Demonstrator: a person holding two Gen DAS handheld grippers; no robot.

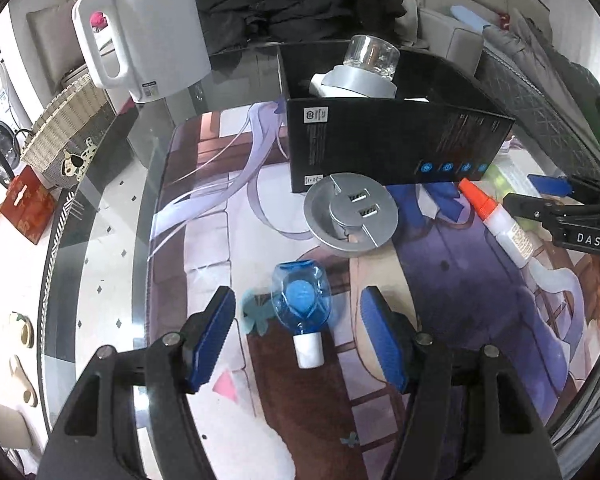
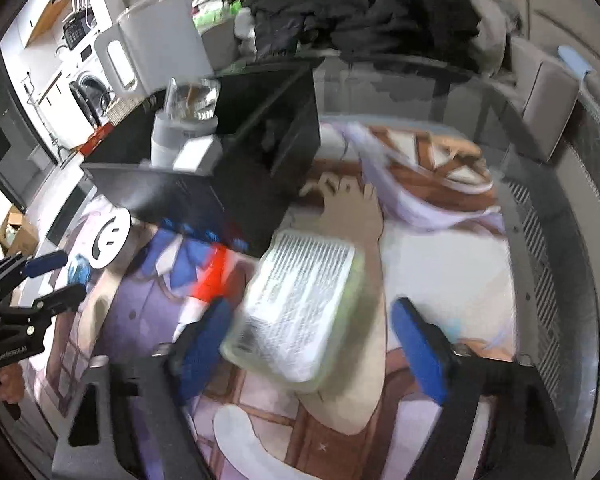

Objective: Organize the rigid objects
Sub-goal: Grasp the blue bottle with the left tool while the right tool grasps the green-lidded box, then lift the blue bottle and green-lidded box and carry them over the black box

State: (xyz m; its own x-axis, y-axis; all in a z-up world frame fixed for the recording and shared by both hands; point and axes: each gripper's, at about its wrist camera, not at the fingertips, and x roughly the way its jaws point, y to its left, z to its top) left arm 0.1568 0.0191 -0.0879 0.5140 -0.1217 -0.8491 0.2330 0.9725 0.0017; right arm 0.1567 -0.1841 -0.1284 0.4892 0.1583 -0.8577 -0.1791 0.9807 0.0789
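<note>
My left gripper [image 1: 298, 338] is open, its blue pads on either side of a small blue bottle with a white cap [image 1: 302, 308] lying on the printed mat. A round silver USB hub [image 1: 351, 214] lies beyond it, in front of a black box [image 1: 396, 144] that holds a grey container with a glass jar [image 1: 370, 56] on top. A glue bottle with an orange tip [image 1: 496, 220] lies to the right. My right gripper [image 2: 316, 344] is open around a flat pale green pack with a white label [image 2: 300, 304]. The box also shows in the right wrist view [image 2: 236, 168].
A white kettle [image 1: 148, 36] stands at the back left of the glass table [image 1: 100, 216]. Dark clothes [image 1: 296, 0] are piled behind the box. A wicker basket [image 1: 66, 128] and a red card [image 1: 28, 204] sit off the table's left edge.
</note>
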